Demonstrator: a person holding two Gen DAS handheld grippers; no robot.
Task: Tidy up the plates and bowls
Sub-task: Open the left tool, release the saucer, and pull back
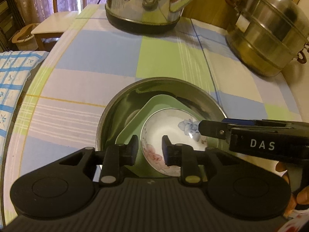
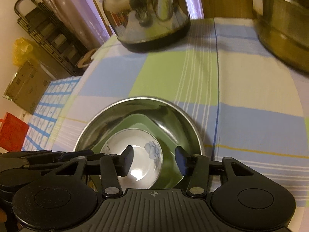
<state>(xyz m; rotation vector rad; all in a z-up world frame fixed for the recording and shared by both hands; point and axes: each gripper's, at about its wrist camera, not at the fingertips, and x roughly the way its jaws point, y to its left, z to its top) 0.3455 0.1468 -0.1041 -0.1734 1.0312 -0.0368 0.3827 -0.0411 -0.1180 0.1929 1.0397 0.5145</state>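
Note:
A white floral bowl [image 1: 173, 133] [image 2: 135, 147] lies in a green square dish [image 1: 133, 127] [image 2: 141, 121], which lies in a steel basin [image 1: 114, 106] [image 2: 170, 114] on the checked tablecloth. My left gripper [image 1: 150, 149] is open; its fingers straddle the floral bowl's left rim with gaps on both sides. My right gripper [image 2: 154, 159] is open; its fingers straddle the bowl's right rim. The right gripper's finger also shows in the left wrist view [image 1: 212, 130] over that rim.
A steel kettle [image 1: 146, 3] [image 2: 146, 13] stands at the back of the table. A stacked steel steamer pot [image 1: 268, 31] [image 2: 285, 29] stands at the back right. The table's edge curves at the left, with a checked cloth [image 1: 13, 81] beside it.

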